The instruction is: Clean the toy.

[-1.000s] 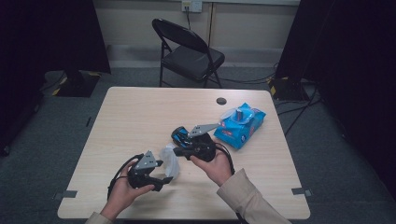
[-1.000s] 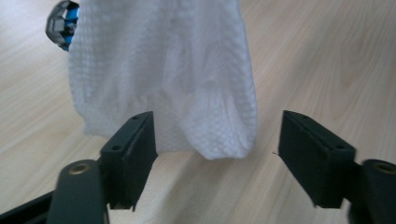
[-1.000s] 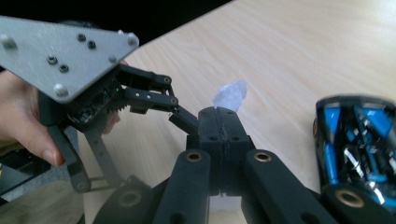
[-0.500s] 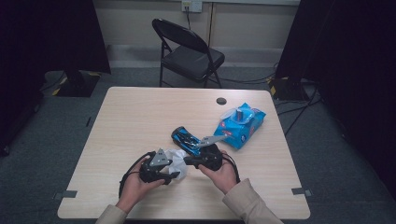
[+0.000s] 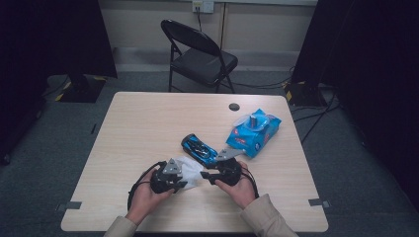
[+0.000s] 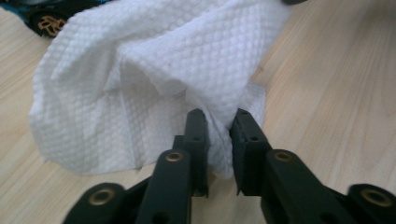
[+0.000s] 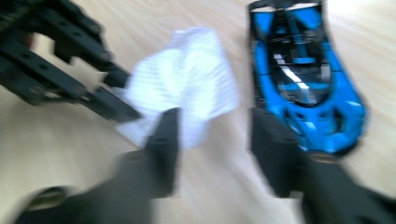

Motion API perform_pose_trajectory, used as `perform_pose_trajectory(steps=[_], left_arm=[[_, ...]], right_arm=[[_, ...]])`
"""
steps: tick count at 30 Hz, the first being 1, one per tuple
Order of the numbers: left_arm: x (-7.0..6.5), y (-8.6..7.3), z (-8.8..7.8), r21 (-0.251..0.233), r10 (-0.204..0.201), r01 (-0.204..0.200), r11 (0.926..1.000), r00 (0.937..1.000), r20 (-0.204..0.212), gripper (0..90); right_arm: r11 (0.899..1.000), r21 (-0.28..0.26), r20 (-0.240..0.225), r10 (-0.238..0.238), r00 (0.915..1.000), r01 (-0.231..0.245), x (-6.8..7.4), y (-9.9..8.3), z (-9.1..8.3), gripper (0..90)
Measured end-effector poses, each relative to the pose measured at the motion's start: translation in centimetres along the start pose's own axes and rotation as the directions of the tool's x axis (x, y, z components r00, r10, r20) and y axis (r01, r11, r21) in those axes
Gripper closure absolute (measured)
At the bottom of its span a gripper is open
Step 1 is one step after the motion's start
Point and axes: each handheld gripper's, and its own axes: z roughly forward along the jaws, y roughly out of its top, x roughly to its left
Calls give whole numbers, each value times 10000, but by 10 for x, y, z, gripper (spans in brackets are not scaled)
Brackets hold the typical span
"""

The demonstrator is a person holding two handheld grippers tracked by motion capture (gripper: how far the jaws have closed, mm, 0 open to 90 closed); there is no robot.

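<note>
White cloth: a quilted wipe (image 6: pixel 154 88) lies crumpled on the surface (image 5: pixel 148 123), lower centre of the high view, touching the toy's near end.
Left claw (image 6: pixel 219 123): clamped on a fold of the wipe, its jaws having just been closing on it.
Right claw (image 7: pixel 212 135): apart, its jaws just opened, nothing between them; they straddle bare wood between wipe and toy.
Blue toy car (image 7: pixel 303 79): just right of the wipe, centre of the high view.
Blue wipes pack (image 5: pixel 253 132): right of centre, well apart.
Handling advice: keep the pinched fold firm and steady the car with the free claw before rubbing.
Obscured: right gripper view is blurred; the car's far end is cut off.
</note>
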Motion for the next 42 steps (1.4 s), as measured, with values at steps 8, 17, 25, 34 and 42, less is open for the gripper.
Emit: perform_pose_trajectory(steps=[8,17,25,34,42], left_arm=[[4,-7,-8,123,-534,533,9985,9985,66,823],[6,-10,-8,2,-571,571,9984,9982,174,816],[7,-11,-8,-118,-616,619,9980,9978,228,812],[6,-12,-8,-185,-626,630,9978,9978,215,809],[9,-8,-14,-638,-916,920,9937,9958,89,829]], right_arm=[[9978,-54,1594,-647,9851,664,-16,-16,-11,187],[9953,568,1781,-878,9801,788,-38,-21,18,153],[9973,496,1378,-603,9886,539,-52,-11,36,149],[9962,646,1374,-663,9883,578,-46,-3,48,187],[9968,489,1476,-690,9866,624,-44,-6,43,249]])
